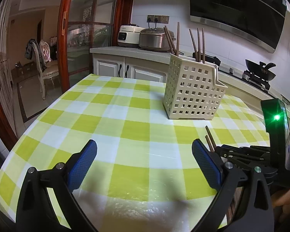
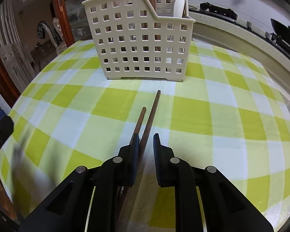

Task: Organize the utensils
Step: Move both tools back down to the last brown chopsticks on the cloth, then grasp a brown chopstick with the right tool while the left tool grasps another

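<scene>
A cream perforated utensil basket (image 1: 193,92) stands on the green checked tablecloth and holds several brown chopsticks (image 1: 198,44); it also shows in the right wrist view (image 2: 139,38). Two brown chopsticks (image 2: 148,116) lie on the cloth in front of the basket, pointing toward it. My right gripper (image 2: 146,145) is lowered over their near ends, jaws narrowly apart, with the chopsticks between the pads against the left pad. My left gripper (image 1: 144,154) is wide open and empty above the cloth. The chopstick tips (image 1: 209,137) and the right gripper (image 1: 241,154) show at its right.
The table (image 1: 106,116) has its edges to the left and near side. A kitchen counter (image 1: 129,50) with two rice cookers (image 1: 143,36) lies behind, and a stove with a black wok (image 1: 261,71) at the right. A chair (image 1: 42,61) stands beyond a glass door.
</scene>
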Tool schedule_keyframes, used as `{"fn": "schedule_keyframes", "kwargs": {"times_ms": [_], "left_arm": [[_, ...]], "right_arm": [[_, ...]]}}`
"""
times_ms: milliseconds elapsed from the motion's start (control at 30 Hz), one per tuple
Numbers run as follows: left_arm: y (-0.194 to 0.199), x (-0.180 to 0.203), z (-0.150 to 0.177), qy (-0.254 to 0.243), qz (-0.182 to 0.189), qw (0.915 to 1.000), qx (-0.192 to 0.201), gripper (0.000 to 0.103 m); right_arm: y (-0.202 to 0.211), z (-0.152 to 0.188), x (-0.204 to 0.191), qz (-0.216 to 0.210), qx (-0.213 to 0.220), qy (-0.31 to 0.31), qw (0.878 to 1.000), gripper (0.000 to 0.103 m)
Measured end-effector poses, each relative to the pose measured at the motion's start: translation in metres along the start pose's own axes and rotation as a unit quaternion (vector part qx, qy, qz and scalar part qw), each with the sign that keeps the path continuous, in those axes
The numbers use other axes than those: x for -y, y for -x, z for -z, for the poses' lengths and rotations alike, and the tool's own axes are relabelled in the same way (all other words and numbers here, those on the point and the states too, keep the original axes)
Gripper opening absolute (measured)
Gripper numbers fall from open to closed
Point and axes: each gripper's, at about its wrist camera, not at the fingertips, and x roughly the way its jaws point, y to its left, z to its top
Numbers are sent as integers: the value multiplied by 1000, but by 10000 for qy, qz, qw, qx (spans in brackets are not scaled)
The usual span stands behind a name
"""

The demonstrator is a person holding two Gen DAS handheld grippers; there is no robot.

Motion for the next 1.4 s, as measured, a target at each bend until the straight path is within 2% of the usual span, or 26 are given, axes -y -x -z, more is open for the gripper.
{"fn": "schedule_keyframes", "kwargs": {"times_ms": [67, 433, 500, 533, 767, 867, 967, 1033, 1167, 1200, 1267, 1400], "left_arm": [[0, -1, 0, 5, 8, 10000, 5, 96], [1, -1, 4, -25, 21, 10000, -62, 96], [0, 2, 4, -66, 26, 9999, -82, 96], [0, 3, 4, -76, 33, 9999, -100, 96], [-15, 24, 6, -253, 186, 9981, -523, 96], [-29, 46, 6, -419, 390, 9944, -887, 95], [-40, 69, 7, -583, 507, 9916, -1040, 94], [-49, 87, 8, -738, 544, 9891, -1153, 87], [-74, 114, 12, -970, 584, 9815, -1545, 58], [-79, 119, 15, -1008, 604, 9795, -1638, 54], [-84, 125, 19, -1053, 587, 9779, -1706, 53], [-92, 135, 23, -1168, 496, 9760, -1768, 43]], "right_arm": [[-2, -1, -1, 143, -47, 43, 9999, 15], [-11, -11, -5, 306, -95, 192, 9993, 15], [-10, -10, -4, 258, -80, 211, 9994, 9], [-10, -9, -4, 250, -65, 214, 9994, 9], [5, 7, 31, 110, 33, -112, 9999, 6], [12, 13, 49, 60, 93, -262, 9996, 6], [18, 19, 63, -27, 131, -352, 9993, 6], [20, 23, 69, -70, 143, -382, 9991, 6], [23, 30, 79, -184, 162, -433, 9988, 6], [24, 31, 80, -200, 169, -442, 9987, 6], [25, 33, 84, -252, 169, -469, 9984, 6], [25, 34, 87, -334, 154, -465, 9982, 7]]}}
